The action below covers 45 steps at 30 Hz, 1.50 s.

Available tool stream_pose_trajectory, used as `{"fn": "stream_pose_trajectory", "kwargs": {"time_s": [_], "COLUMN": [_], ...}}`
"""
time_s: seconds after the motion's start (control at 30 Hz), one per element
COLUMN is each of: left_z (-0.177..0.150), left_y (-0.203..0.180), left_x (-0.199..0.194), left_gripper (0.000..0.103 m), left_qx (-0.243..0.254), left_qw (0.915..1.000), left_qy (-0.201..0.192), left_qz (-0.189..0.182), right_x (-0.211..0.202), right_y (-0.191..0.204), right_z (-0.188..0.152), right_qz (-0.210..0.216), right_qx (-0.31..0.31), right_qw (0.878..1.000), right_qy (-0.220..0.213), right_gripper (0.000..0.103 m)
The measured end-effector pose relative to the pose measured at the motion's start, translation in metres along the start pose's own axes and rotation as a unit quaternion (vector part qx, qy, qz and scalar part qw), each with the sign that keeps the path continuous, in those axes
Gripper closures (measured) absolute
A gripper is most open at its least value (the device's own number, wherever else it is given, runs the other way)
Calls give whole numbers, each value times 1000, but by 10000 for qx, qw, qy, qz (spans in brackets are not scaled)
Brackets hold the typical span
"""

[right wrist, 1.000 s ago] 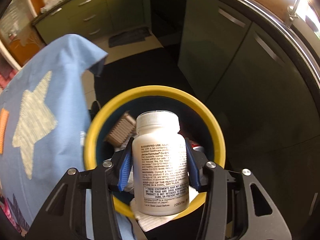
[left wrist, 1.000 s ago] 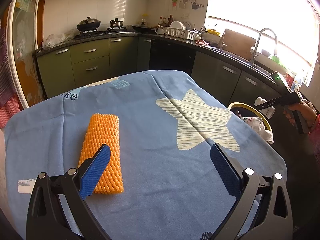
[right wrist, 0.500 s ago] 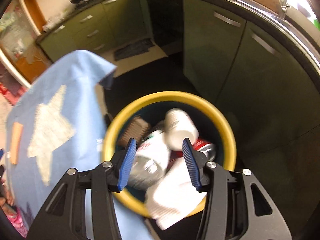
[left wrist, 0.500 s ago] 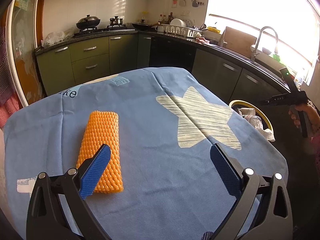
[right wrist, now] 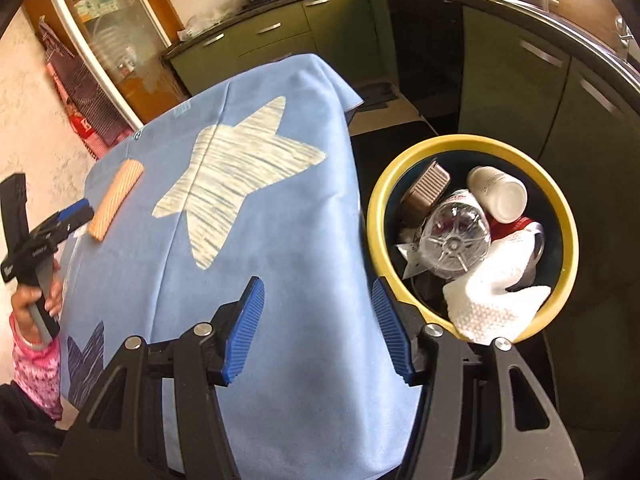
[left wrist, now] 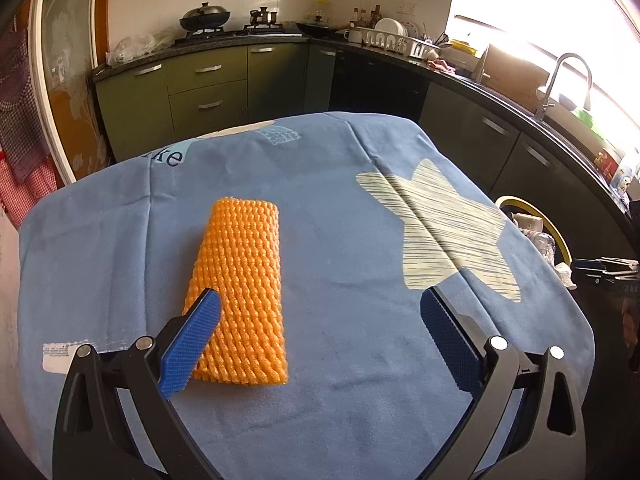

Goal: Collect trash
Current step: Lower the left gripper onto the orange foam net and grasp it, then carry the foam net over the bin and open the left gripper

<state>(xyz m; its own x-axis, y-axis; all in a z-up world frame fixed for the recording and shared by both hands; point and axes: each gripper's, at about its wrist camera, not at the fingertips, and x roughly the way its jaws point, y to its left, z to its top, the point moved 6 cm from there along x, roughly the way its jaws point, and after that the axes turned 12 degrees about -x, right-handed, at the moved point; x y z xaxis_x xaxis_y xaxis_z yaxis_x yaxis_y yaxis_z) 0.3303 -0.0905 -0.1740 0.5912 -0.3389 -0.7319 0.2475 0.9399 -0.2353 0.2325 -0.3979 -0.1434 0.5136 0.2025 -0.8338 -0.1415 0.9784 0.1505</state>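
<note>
An orange foam net sleeve (left wrist: 240, 292) lies flat on the blue tablecloth (left wrist: 340, 240); it also shows small in the right wrist view (right wrist: 116, 204). My left gripper (left wrist: 320, 340) is open and empty, its left finger just over the sleeve's near end. My right gripper (right wrist: 318, 320) is open and empty above the table's right edge. The yellow-rimmed bin (right wrist: 568, 232) stands on the floor beside the table. In it lie a white pill bottle (right wrist: 498, 194), a clear plastic bottle (right wrist: 454, 240), a brown box and white paper.
Dark green kitchen cabinets (left wrist: 208, 88) and a counter with stove, dish rack and sink tap (left wrist: 568, 76) curve behind the table. The bin's rim (left wrist: 556, 232) peeks past the table's right edge. A glass-door cabinet (right wrist: 104, 40) stands at the left.
My right gripper opened and dropped the white pill bottle into the bin, then pulled back and swung left over the table edge. My left gripper stayed open by the sleeve.
</note>
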Motion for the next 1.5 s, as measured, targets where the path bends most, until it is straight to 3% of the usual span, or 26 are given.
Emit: {"fn": "stream_pose_trajectory", "kwargs": {"time_s": [0.37,0.63,0.97,1.17,1.33,1.5], "left_z": [22,21,18,19,19,16], "left_y": [47,53,50,36,8,-46], "left_x": [48,66,60,35,13,-17], "left_gripper": [5,7,52,78,80,80], "left_qx": [-253,-175,-124,30,236,660], "left_qw": [9962,9941,9945,9970,9986,9976], "left_qy": [627,827,770,435,255,212], "left_qz": [547,687,702,632,411,-52], "right_x": [9,15,17,15,8,-5], "right_y": [4,3,5,5,5,0], "right_z": [-12,-14,-16,-18,-18,-24], "right_qz": [197,260,314,335,326,246], "right_qx": [12,46,67,84,96,178], "right_qw": [9998,9996,9995,9994,9994,9994], "right_qy": [-39,18,6,-32,-108,-185], "right_gripper": [48,48,48,48,48,48]}}
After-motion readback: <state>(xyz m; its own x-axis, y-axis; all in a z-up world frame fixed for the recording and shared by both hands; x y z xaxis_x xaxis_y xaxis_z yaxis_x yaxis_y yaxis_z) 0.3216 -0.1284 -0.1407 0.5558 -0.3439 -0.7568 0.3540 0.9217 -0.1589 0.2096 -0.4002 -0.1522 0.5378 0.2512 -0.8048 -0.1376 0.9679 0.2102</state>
